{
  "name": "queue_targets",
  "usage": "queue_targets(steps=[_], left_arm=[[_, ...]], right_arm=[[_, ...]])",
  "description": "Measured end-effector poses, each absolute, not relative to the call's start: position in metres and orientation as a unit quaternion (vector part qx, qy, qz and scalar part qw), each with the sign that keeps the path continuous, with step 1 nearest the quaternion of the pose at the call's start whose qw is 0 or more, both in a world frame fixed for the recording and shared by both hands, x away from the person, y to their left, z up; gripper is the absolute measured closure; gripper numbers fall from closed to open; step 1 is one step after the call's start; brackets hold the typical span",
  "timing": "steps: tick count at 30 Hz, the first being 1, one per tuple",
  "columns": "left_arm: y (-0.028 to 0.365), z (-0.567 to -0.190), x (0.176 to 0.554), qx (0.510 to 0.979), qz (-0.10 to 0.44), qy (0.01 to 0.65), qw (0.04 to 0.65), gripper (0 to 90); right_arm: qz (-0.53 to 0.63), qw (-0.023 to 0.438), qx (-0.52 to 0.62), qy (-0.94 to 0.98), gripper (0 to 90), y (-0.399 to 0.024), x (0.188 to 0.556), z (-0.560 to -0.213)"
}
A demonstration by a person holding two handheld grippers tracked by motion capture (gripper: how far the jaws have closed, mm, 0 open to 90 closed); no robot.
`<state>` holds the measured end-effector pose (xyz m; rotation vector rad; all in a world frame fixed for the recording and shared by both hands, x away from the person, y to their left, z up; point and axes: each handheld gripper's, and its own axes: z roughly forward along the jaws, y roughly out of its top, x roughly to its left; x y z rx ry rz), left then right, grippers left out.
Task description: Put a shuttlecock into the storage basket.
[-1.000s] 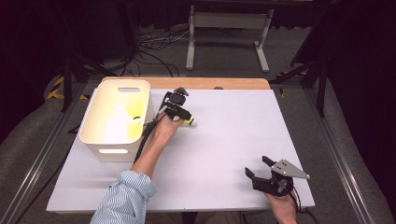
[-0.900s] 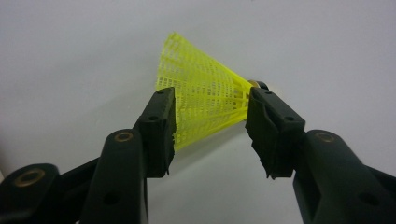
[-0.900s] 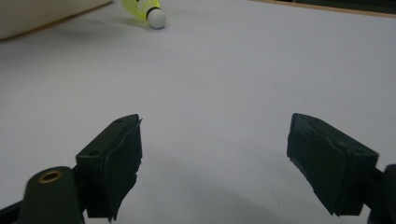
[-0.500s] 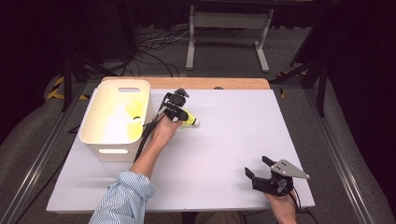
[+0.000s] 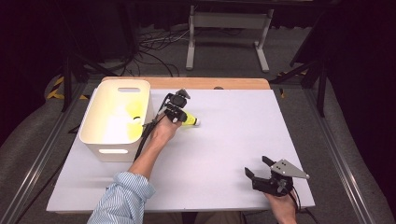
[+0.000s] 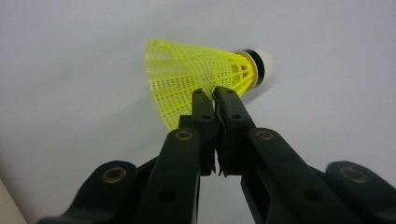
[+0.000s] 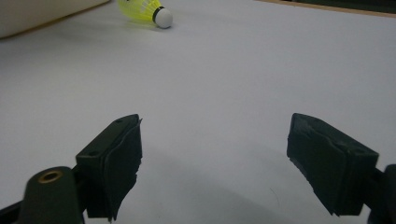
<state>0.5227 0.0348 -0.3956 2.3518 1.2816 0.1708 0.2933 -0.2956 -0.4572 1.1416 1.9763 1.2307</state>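
- Nearest, the right hand-held gripper (image 5: 259,171) sits at the tabletop's (image 5: 224,154) near right corner, jaws spread wide with nothing between them — idle, and well apart from the work.
- Further in, the left hand-held gripper (image 5: 180,112) has just been closing and now has its jaws pinched almost together on the edge of the shuttlecock's (image 6: 201,77) yellow mesh skirt.
- The shuttlecock lies on its side just ahead of those jaws, white cork (image 5: 196,122) pointing right across the tabletop and skirt toward the bin (image 5: 93,140); in the left gripper view its long axis runs crosswise to the jaws.
- The left hand is plainly the nearer one; the bin stands just to its left, so the coming move looks like a short lift and carry leftward over the rim — the thin grip on the mesh could slip.
- The tabletop is pale, matt and bare around the shuttlecock.
- Beyond: dark floor, loose cables (image 5: 154,44), a metal stand (image 5: 226,28).
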Motion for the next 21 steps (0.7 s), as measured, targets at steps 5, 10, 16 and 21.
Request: queue_targets(steps=[5, 10, 16, 21], left_arm=[[0.034, -0.3941, 0.5206, 0.858, 0.06, 0.455, 0.23, 88.9], [0.032, -0.3927, 0.5184, 0.86, 0.062, 0.45, 0.233, 89.1], [0.0313, -0.3917, 0.5175, 0.862, 0.06, 0.446, 0.234, 89.3], [0.0302, -0.3903, 0.5165, 0.864, 0.056, 0.442, 0.236, 89.5]], right_arm=[[0.456, 0.27, 0.425, 0.734, 18.4, -0.2955, 0.2935, -0.4572], [0.454, 0.27, 0.424, 0.735, 18.5, -0.2951, 0.2934, -0.4572], [0.455, 0.27, 0.426, 0.734, 18.5, -0.2952, 0.2935, -0.4572], [0.455, 0.269, 0.426, 0.734, 18.5, -0.2952, 0.2935, -0.4573]])
